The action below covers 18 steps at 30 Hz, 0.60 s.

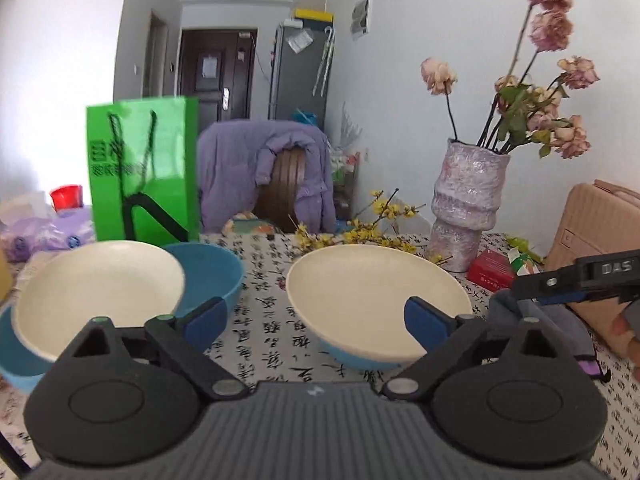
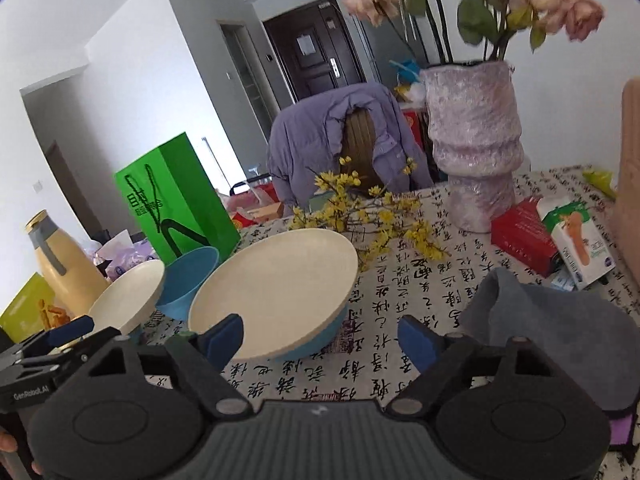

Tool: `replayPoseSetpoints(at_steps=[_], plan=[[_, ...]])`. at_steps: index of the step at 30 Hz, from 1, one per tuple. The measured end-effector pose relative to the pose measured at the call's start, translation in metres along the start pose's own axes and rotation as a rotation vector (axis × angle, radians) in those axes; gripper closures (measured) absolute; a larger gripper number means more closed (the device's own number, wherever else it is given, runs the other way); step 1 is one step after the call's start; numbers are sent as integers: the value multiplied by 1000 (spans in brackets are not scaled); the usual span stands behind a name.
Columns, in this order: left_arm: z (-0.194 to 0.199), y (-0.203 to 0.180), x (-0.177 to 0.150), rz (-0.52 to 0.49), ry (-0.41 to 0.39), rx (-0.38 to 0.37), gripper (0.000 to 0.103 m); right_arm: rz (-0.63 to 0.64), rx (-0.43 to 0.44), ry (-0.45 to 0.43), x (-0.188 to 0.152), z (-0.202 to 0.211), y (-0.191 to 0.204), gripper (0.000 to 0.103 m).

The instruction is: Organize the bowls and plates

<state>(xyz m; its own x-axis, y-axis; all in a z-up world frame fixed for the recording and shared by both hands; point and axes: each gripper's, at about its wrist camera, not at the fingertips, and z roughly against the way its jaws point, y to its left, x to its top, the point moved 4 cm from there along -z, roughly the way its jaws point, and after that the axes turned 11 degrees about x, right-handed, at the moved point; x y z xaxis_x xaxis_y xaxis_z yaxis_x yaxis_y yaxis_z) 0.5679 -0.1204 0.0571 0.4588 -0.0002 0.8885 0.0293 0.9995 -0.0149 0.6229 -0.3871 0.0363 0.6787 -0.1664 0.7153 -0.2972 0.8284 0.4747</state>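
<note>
We hold our left hand-held gripper and right hand-held gripper tipped down, both wide apart and empty. The near plate sits on the worktop; the bowls wait far left.

The left gripper points forward and somewhat downward, its two blue-padded fingers spread wide with nothing pressed between them. The right gripper tilts downward more steeply and is rolled slightly, its blue pads also standing apart and clear of any object. In the left wrist view, a hand shows at the right edge behind the right gripper's black frame.
</note>
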Motion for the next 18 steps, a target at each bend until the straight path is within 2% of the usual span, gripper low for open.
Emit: replayPoseSetpoints(at_steps=[3,7,8,11,12,14,16,18], plan=[[-43,3,8,40,78,-6,27,-66,-14,54,13,-43,-19,35],[-95,8,11,87,191,-10,56,-91,-31,91,20,-85,-34,63],[-103,9,11,98,209,-8,61,-101,-32,96,20,-94,-39,72],[-118,11,12,114,233,-10,72,-121,-29,100,18,-106,-45,90],[-120,11,12,113,232,-9,74,-123,-27,100,18,-108,-45,90],[-121,10,11,104,237,-8,88,-128,-22,96,16,-109,-44,91],[-121,11,11,107,241,10,95,-129,-26,94,16,-108,-44,92],[-119,13,10,135,252,11,97,-140,-26,86,17,-104,-45,92]])
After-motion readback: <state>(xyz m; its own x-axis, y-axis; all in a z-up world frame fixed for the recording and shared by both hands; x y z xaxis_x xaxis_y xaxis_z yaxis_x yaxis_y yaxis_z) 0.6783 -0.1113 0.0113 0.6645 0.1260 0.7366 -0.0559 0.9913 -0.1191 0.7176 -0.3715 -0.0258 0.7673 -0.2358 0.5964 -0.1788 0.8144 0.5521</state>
